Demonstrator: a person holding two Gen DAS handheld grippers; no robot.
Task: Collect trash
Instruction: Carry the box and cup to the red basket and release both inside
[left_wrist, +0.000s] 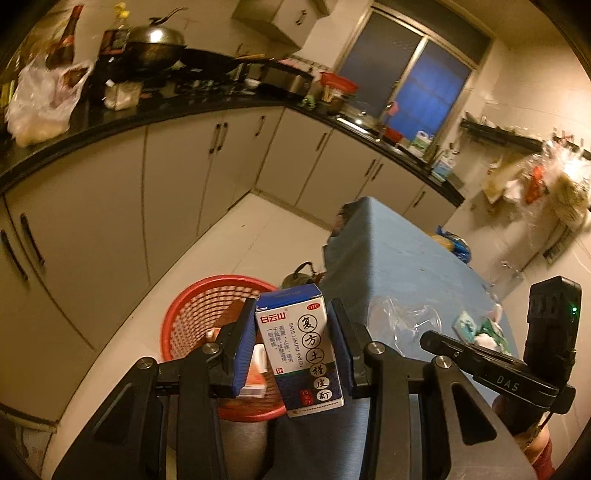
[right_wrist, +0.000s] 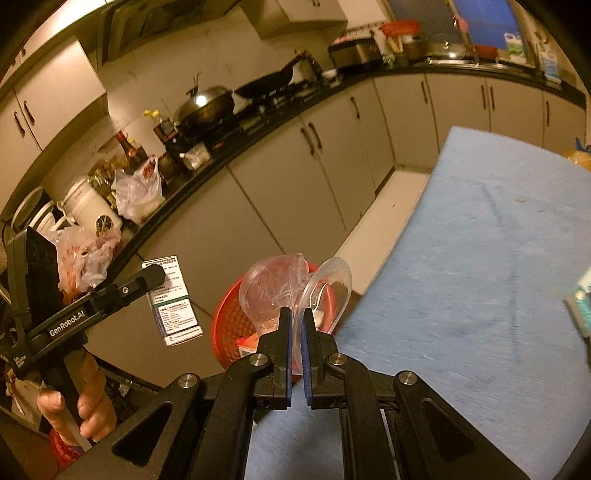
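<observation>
My left gripper (left_wrist: 291, 314) is shut on a blue-and-white medicine box (left_wrist: 301, 347) and holds it upright over the red mesh trash basket (left_wrist: 207, 306) on the floor. The same box (right_wrist: 173, 301) shows in the right wrist view, with the left gripper's handle to the left. My right gripper (right_wrist: 295, 314) is shut on a crumpled clear plastic container (right_wrist: 291, 286) and holds it over the basket (right_wrist: 229, 325), beside the edge of the blue-clothed table (right_wrist: 480, 258). An orange-and-white carton (left_wrist: 256, 373) lies in the basket.
Small green-and-white wrappers (left_wrist: 480, 326) lie on the table (left_wrist: 399, 251), with another at the right edge of the right wrist view (right_wrist: 581, 306). A kettle (left_wrist: 301, 275) stands on the floor behind the basket. Cabinets and a cluttered black counter (left_wrist: 147, 110) run along the left.
</observation>
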